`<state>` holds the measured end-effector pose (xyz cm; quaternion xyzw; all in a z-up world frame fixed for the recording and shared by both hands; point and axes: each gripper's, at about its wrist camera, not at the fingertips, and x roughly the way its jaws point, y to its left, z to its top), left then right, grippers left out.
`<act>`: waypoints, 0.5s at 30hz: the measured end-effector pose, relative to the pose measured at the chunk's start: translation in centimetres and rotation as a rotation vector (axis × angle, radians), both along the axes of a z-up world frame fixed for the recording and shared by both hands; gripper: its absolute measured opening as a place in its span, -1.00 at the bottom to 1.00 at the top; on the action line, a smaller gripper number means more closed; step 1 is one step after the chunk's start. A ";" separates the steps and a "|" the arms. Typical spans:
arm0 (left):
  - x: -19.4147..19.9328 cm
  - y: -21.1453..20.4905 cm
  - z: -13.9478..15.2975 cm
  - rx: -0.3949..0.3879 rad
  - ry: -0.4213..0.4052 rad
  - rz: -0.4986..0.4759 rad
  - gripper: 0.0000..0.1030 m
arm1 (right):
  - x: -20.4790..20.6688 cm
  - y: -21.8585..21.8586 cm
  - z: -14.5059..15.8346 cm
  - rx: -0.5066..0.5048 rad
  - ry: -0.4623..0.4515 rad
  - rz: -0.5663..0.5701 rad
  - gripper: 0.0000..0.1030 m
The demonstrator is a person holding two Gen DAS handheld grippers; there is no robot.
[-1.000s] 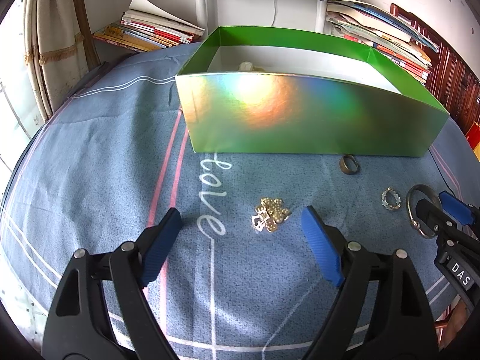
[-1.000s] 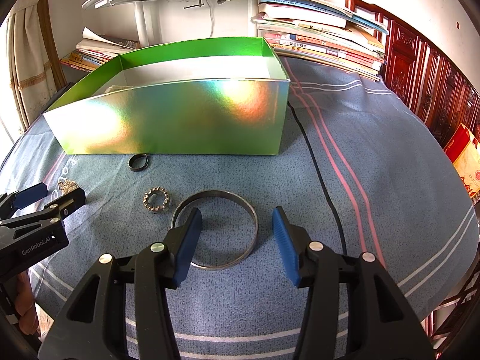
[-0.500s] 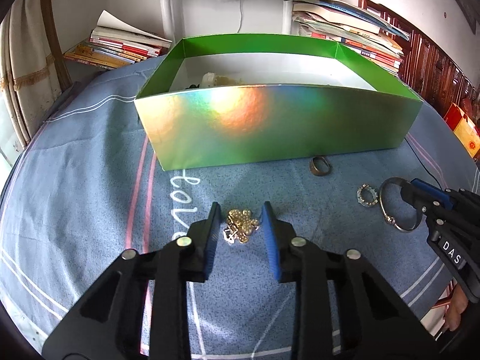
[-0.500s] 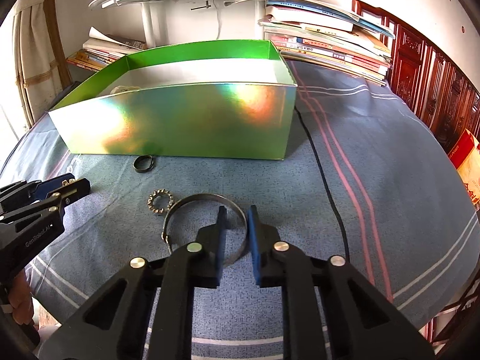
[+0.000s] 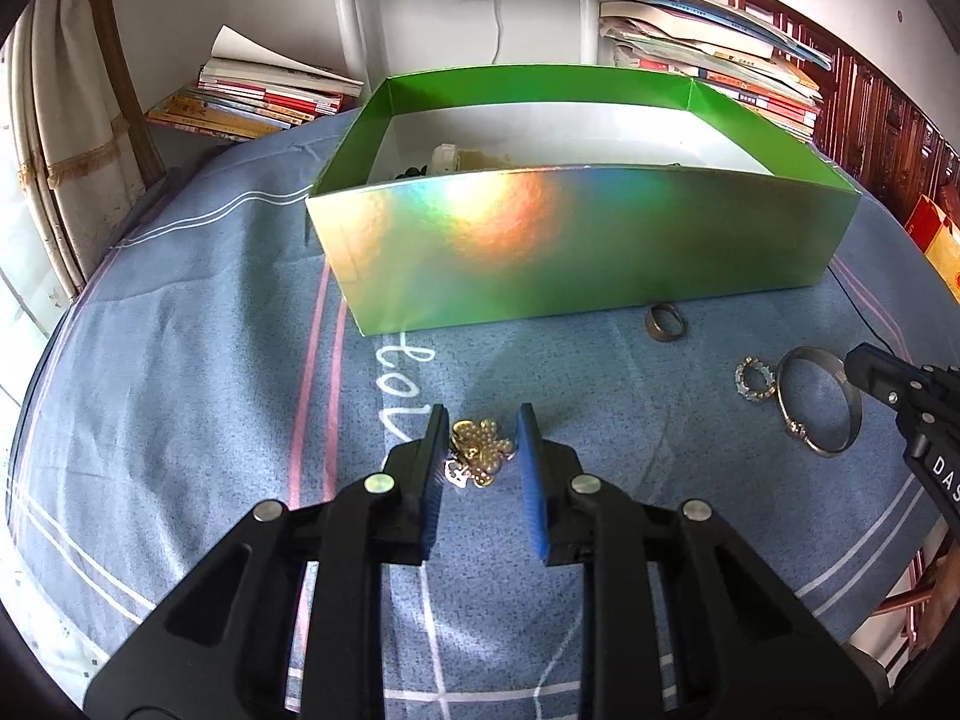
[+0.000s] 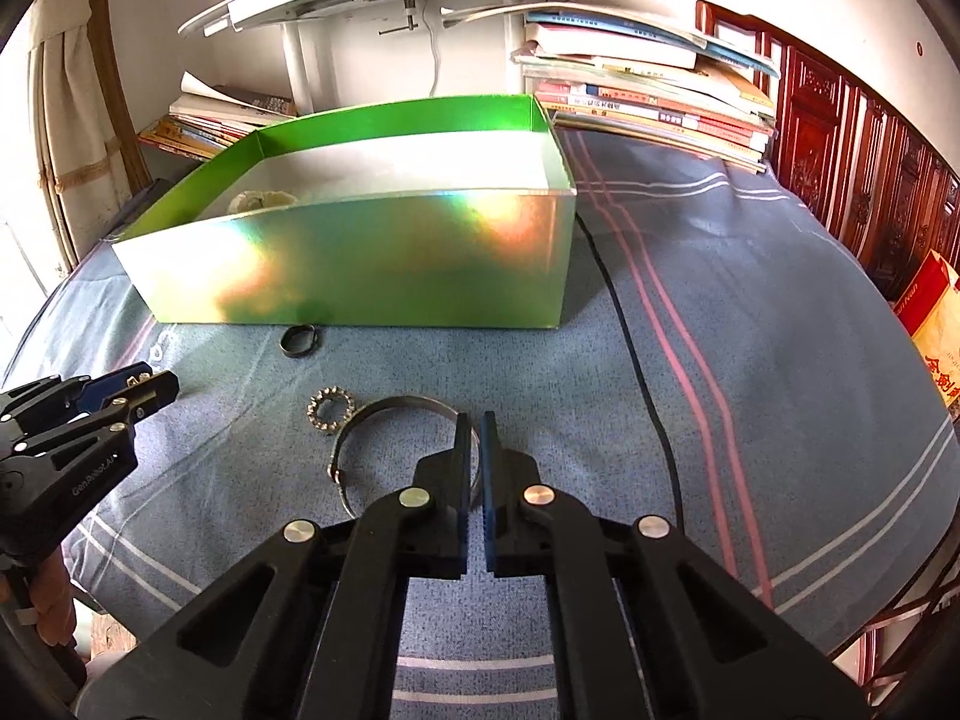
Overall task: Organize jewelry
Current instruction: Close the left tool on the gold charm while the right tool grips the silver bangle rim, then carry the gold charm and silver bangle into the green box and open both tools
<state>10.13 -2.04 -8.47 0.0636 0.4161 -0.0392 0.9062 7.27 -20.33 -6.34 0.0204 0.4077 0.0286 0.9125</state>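
Blue striped cloth [image 5: 180, 360] covers the table, book stacks [image 6: 648, 102] along the back wall. Green box [image 5: 570, 252] sits mid-table; open cloth all around. Left gripper [image 5: 480, 438] clamps the gold bead cluster [image 5: 480, 450]; right gripper [image 6: 474, 450] pinches the silver bangle [image 6: 390, 414].

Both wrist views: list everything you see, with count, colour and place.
Box: one, shiny green, on the cloth.
Bead cluster: one, gold, between the left tongs' pads.
Bangle: one, silver, pinched at its rim.
Toothed ring: one, silver, beside the bangle.
Band ring: one, dark, by the box.
Cable: one, black, right of the box.
Cloth: blue, striped.
Book stacks: two, behind.
Left tongs: black, blue pads.
Right tongs: same.
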 end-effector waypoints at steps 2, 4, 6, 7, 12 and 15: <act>0.0 0.0 0.0 0.001 0.000 -0.001 -0.56 | 0.1 0.1 -0.1 -0.003 0.003 0.003 -0.93; 0.0 0.1 -0.1 0.000 0.005 0.001 -0.55 | 0.1 0.3 -0.2 -0.018 0.002 0.002 -0.92; 0.0 0.2 -0.2 -0.002 0.004 0.002 -0.55 | 0.2 0.4 -0.4 -0.024 0.005 0.001 -0.83; 0.0 0.3 -0.2 -0.003 0.004 0.003 -0.55 | 0.2 0.3 -0.4 -0.014 0.008 0.008 -0.78; 0.0 0.3 -0.2 -0.002 -0.001 0.006 -0.55 | 0.2 0.7 -0.5 -0.029 0.004 0.021 -0.66; 0.0 0.4 -0.2 -0.007 -0.001 0.006 -0.55 | 0.5 0.5 -1.1 -0.024 0.035 0.019 -0.66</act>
